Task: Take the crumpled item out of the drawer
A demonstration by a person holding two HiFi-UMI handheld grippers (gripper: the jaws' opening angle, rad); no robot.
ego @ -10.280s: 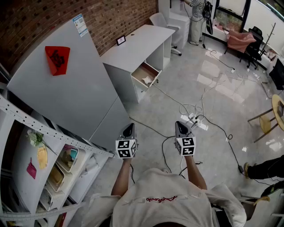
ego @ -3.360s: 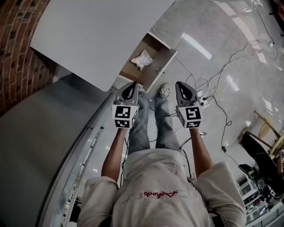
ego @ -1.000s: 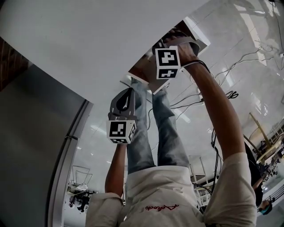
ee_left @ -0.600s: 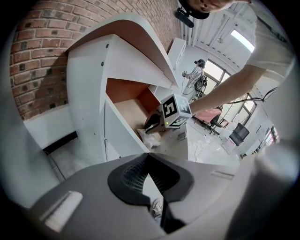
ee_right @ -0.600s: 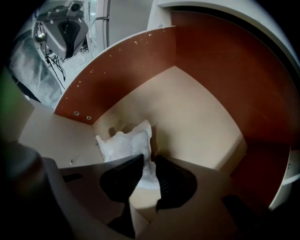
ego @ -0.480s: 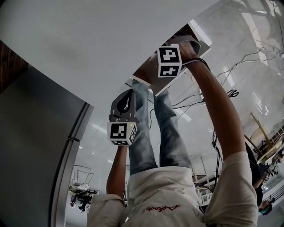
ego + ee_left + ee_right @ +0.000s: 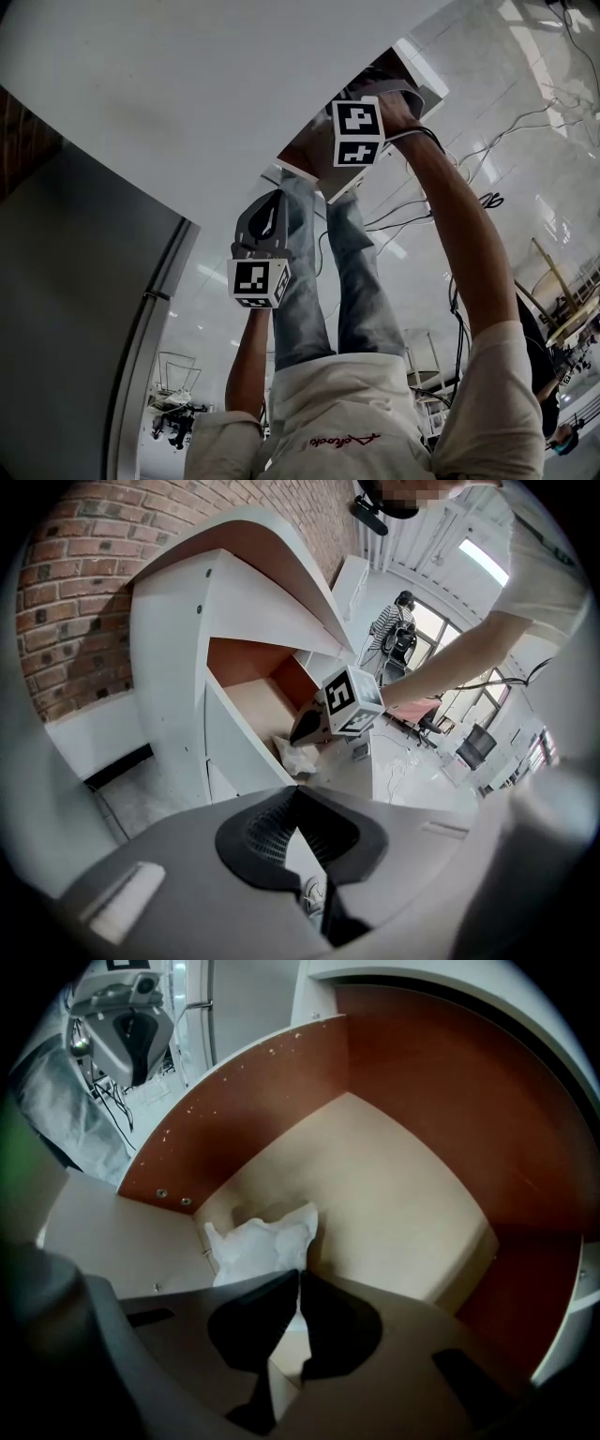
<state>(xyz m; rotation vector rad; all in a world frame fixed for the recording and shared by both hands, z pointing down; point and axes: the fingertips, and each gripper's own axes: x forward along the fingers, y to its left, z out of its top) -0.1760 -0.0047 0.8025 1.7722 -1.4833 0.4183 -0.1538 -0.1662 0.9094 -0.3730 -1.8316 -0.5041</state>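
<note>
Right gripper (image 7: 299, 1279) is down inside the open drawer (image 7: 422, 1101), and its fingers (image 7: 247, 1326) are closed up, the tips pinching the near edge of the crumpled paper (image 7: 258, 1241), with a sliver of white showing in the slit between them. The paper sits on the drawer's pale floor, tucked into the corner against a light side panel, a white, wrinkled wad with its far end sticking up past the fingertips. The drawer's other inner walls are reddish brown and the rest of its floor is bare. From the head view the drawer stands pulled out from under the white table (image 7: 187, 84), and the person's right arm (image 7: 459, 244) stretches from the shoulder to the drawer, the marker cube sitting just over the drawer's front edge. Left gripper (image 7: 297, 794) is outside the drawer, back from its open front and apart from it, hanging over the person's jeans (image 7: 356, 272). Its fingers (image 7: 266, 833) are pressed together at the tips with nothing between them; a shoe (image 7: 312, 892) shows through the gap lower down. That gripper's camera looks toward the drawer from outside and catches the right gripper's nose resting on the white paper at the drawer's front end. A brick wall (image 7: 66, 564) rises behind the drawer's table, and cables (image 7: 525, 122) trail over the shiny floor beyond the drawer.
</note>
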